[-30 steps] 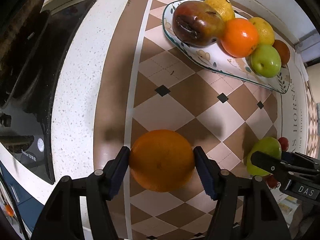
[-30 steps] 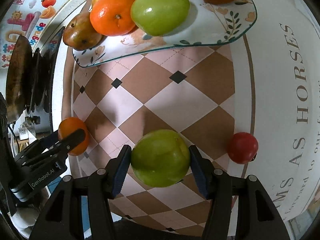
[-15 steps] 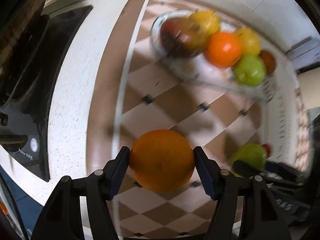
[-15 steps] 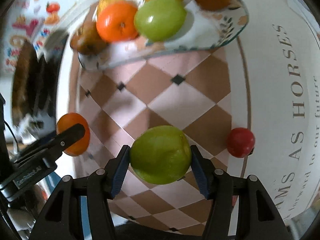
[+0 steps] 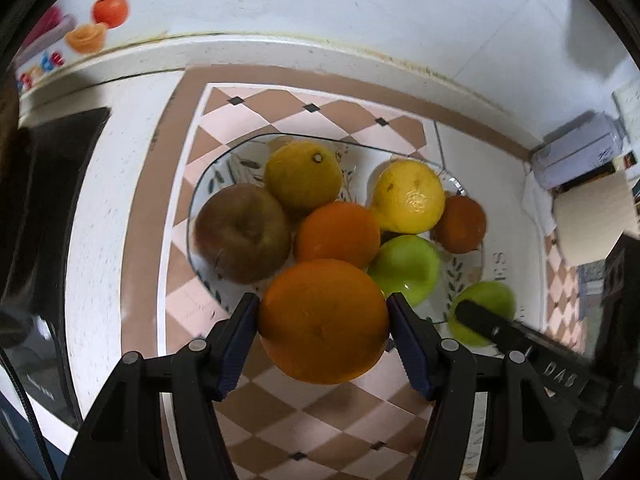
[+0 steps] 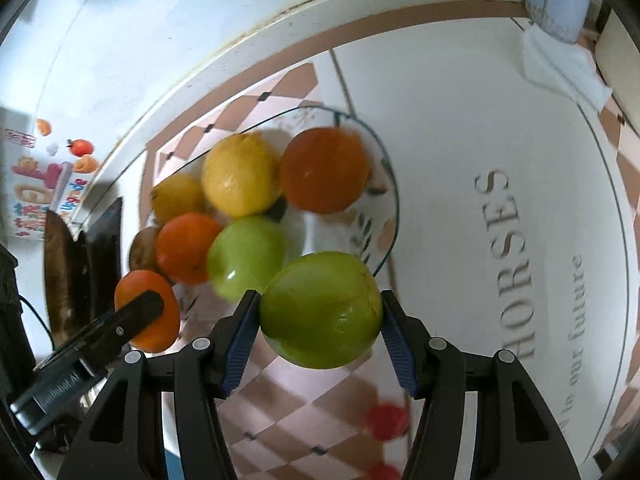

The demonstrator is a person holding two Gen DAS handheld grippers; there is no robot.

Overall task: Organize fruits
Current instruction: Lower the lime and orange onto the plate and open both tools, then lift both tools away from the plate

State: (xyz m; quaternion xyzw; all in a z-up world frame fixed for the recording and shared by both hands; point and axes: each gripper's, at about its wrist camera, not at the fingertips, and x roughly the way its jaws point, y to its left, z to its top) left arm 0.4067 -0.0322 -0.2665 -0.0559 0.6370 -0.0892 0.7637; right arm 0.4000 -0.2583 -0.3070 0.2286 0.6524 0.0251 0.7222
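Observation:
My left gripper point(image 5: 323, 340) is shut on a large orange point(image 5: 323, 320) and holds it in the air at the near rim of the glass fruit plate point(image 5: 200, 184). My right gripper point(image 6: 320, 334) is shut on a green apple point(image 6: 320, 308) and holds it up at the plate's point(image 6: 394, 216) near right rim. The plate holds several fruits: a brownish apple point(image 5: 242, 232), two yellow citrus, an orange point(image 5: 338, 234), a green apple point(image 5: 404, 268) and a dark orange point(image 5: 460, 224). The right gripper's apple point(image 5: 482, 308) also shows in the left wrist view.
A small red fruit point(image 6: 386, 420) lies on the checked mat point(image 6: 280, 412) below my right gripper. A black stove point(image 5: 44, 216) is to the left. A wall runs behind the plate. A jar point(image 5: 576, 152) stands at the far right.
Both grippers have lifted their fruit off the mat and moved forward to the plate's near rim. The red fruit stays on the mat.

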